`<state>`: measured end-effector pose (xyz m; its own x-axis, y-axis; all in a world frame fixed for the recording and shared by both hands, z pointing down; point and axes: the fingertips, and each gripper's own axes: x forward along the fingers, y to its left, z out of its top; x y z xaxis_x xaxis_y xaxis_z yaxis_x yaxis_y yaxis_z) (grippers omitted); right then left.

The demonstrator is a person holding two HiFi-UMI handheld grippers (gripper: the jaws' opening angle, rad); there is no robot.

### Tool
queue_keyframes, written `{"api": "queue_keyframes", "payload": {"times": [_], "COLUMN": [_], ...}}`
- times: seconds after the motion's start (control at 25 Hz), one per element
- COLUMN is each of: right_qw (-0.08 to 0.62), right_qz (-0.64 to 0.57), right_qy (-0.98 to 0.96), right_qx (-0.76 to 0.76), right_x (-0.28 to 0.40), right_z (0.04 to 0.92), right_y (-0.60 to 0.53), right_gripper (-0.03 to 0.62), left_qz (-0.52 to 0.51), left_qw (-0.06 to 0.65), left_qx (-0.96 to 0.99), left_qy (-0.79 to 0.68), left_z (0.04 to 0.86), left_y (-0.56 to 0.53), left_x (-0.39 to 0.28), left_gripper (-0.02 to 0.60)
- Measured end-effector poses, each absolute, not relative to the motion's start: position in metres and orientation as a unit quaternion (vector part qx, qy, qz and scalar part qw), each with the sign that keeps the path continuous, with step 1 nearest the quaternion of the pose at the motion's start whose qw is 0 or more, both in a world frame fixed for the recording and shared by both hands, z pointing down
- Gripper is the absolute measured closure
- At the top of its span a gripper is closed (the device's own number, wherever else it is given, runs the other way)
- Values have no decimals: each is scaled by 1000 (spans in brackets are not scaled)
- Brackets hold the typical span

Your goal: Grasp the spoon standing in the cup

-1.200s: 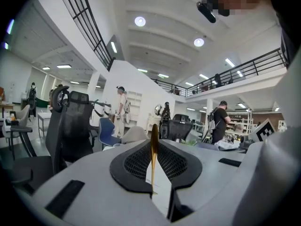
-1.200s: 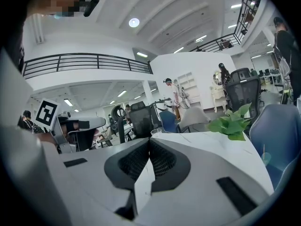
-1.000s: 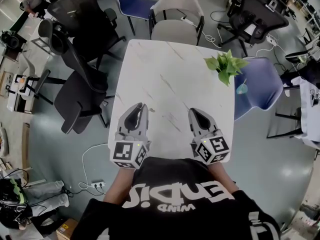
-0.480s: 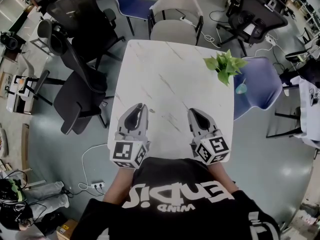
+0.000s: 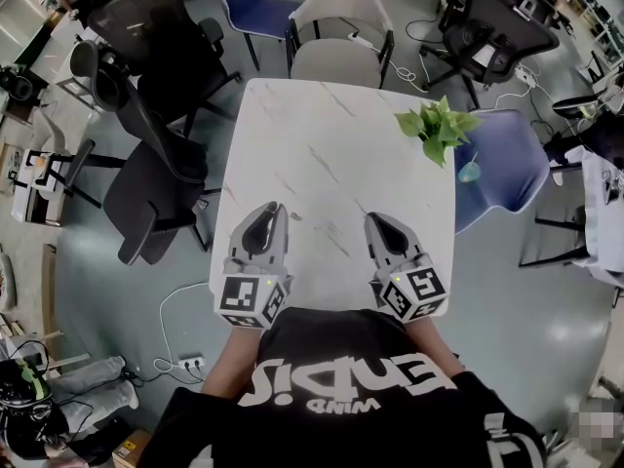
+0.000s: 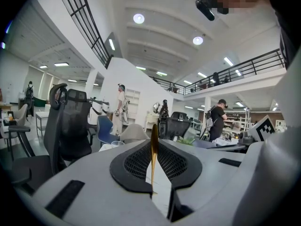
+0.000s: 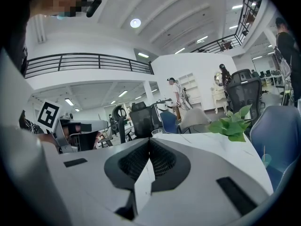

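My two grippers hover over the near edge of a white marbled table [image 5: 331,135]. My left gripper [image 5: 271,211] has its jaws clamped on a thin gold spoon [image 6: 154,149], held upright and out of the cup. My right gripper [image 5: 374,218] has its jaws pressed together, holding nothing. Farther along the tabletop, at 11 o'clock from my left gripper, stands a clear glass cup [image 6: 117,144]. A leafy green plant [image 5: 439,125] sits at 1 o'clock. On the grey floor [image 5: 507,300] around the table are a black office chair [image 5: 156,188] at 9 o'clock, grey chairs [image 5: 341,61] at 12 and a blue chair [image 5: 507,164] at 2. Beyond is an open office where people [image 6: 216,121] stand.
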<state>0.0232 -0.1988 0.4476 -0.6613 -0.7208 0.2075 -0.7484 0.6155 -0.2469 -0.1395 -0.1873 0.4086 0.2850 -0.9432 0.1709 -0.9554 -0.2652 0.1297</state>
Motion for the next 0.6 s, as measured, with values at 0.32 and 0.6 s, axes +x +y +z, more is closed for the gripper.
{"api": "queue_keyframes", "payload": {"times": [0.32, 0.6], "right_qw": [43, 43], "right_qz": [158, 158], "right_qy": [-897, -897], "right_qx": [410, 411], "right_x": [23, 27], "right_z": [447, 448], "right_y": [-199, -200], "right_gripper": [582, 582], "left_qz": [29, 30], "left_qw": [106, 108], "left_qx": [795, 796], "left_qy": [-596, -595], "left_z": [409, 411], "left_y": [-188, -190], "left_x": [-139, -136], "left_gripper": [531, 531]}}
